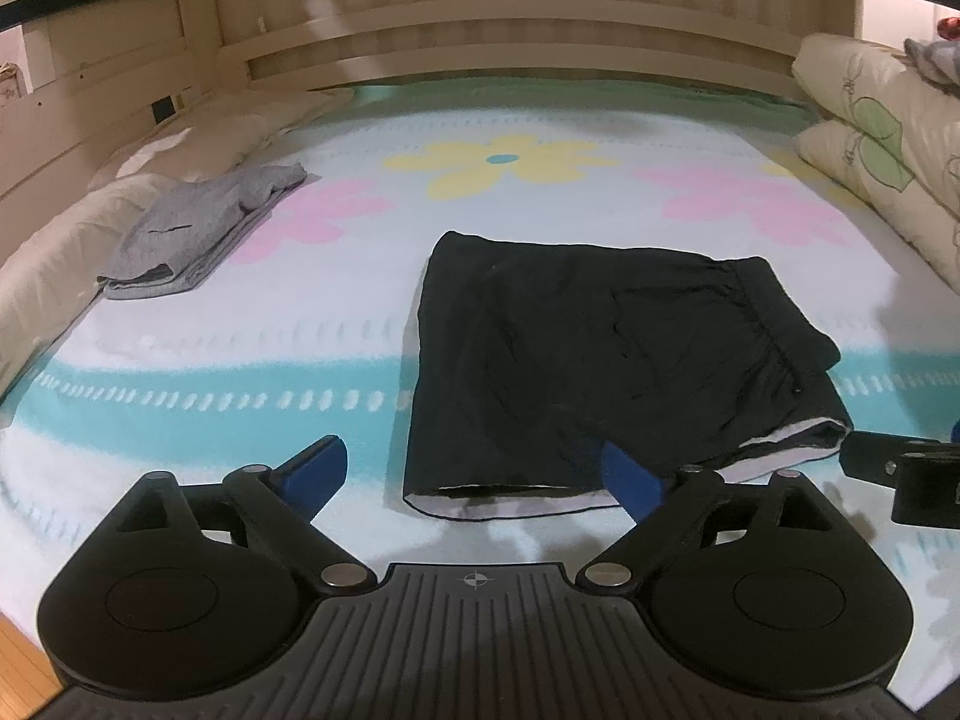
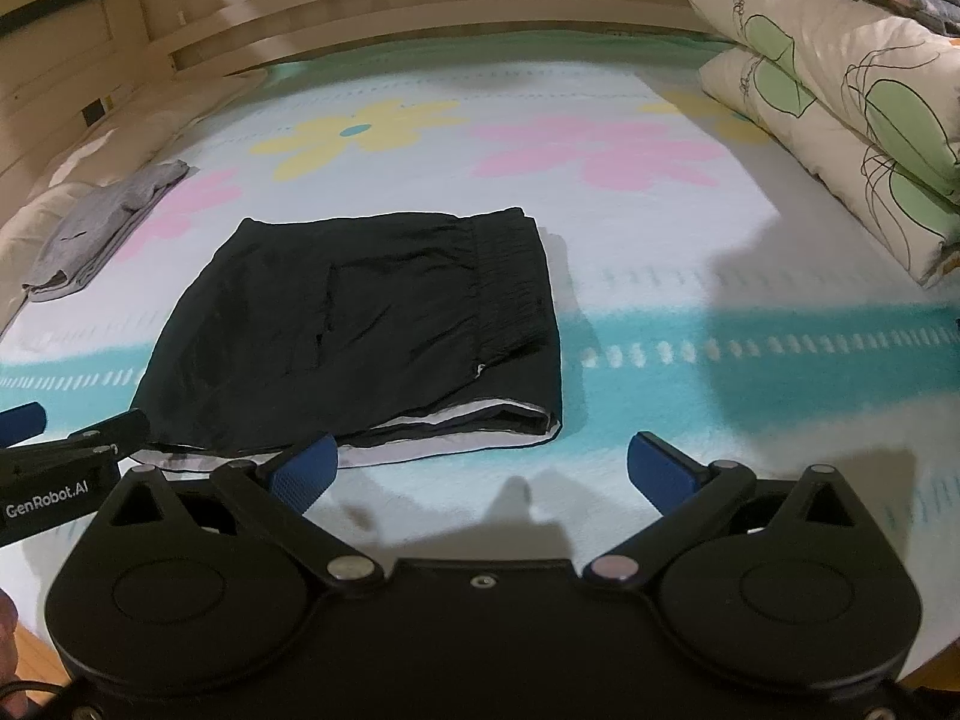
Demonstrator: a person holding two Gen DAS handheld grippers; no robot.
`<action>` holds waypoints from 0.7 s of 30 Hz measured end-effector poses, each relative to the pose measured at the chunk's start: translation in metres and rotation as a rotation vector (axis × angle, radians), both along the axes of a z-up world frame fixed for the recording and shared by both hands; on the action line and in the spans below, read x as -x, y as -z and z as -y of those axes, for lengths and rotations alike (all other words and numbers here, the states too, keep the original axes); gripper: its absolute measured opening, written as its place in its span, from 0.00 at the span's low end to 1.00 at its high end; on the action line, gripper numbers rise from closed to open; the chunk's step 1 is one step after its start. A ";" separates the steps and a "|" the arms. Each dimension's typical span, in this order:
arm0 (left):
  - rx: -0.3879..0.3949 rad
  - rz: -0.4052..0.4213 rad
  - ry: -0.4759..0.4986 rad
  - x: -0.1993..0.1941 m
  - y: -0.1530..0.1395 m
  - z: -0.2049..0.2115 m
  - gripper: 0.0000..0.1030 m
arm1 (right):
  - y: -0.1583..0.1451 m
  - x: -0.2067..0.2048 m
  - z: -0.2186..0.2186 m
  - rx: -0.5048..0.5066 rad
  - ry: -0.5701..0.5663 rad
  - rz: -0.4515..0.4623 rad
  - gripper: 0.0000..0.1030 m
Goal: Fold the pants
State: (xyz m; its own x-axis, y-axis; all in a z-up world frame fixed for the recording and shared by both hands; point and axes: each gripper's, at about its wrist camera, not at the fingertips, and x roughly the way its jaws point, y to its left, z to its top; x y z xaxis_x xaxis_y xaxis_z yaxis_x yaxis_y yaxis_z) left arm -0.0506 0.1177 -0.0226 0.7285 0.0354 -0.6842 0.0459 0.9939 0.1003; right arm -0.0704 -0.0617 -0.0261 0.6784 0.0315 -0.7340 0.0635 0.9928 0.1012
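Observation:
Black pants (image 1: 606,360) lie folded into a flat rectangle on the flowered bedspread (image 1: 210,372), their white lining showing along the near edge. My left gripper (image 1: 474,474) stands open just before that near edge, with its right blue pad over the cloth's lower corner and nothing pinched. In the right wrist view the same pants (image 2: 372,324) lie ahead and to the left. My right gripper (image 2: 483,471) is open over bare bedspread (image 2: 720,276), its left pad near the pants' front right corner. The left gripper's body (image 2: 54,480) shows at the left edge.
A folded grey garment (image 1: 198,228) lies at the bed's left side beside a pale pillow (image 1: 54,264). Stacked leaf-print quilts (image 2: 840,108) fill the right side. A wooden headboard (image 1: 480,24) closes the far end. Wooden floor (image 1: 18,654) shows at the near left.

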 end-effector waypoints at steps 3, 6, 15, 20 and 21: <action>0.011 -0.009 0.000 -0.001 0.001 0.000 0.91 | 0.000 0.000 0.000 0.000 0.001 0.000 1.00; 0.032 -0.022 -0.008 -0.002 0.002 -0.001 0.94 | 0.000 0.000 -0.001 0.000 0.001 -0.001 1.00; 0.115 -0.063 0.003 -0.004 0.007 -0.005 0.99 | 0.000 0.000 -0.001 -0.006 0.006 -0.007 1.00; 0.114 -0.071 0.000 -0.003 0.009 -0.004 0.99 | 0.000 0.000 0.000 -0.008 0.013 -0.008 1.00; 0.108 -0.071 -0.001 -0.003 0.009 -0.004 0.99 | 0.000 0.000 0.000 -0.007 0.012 -0.010 1.00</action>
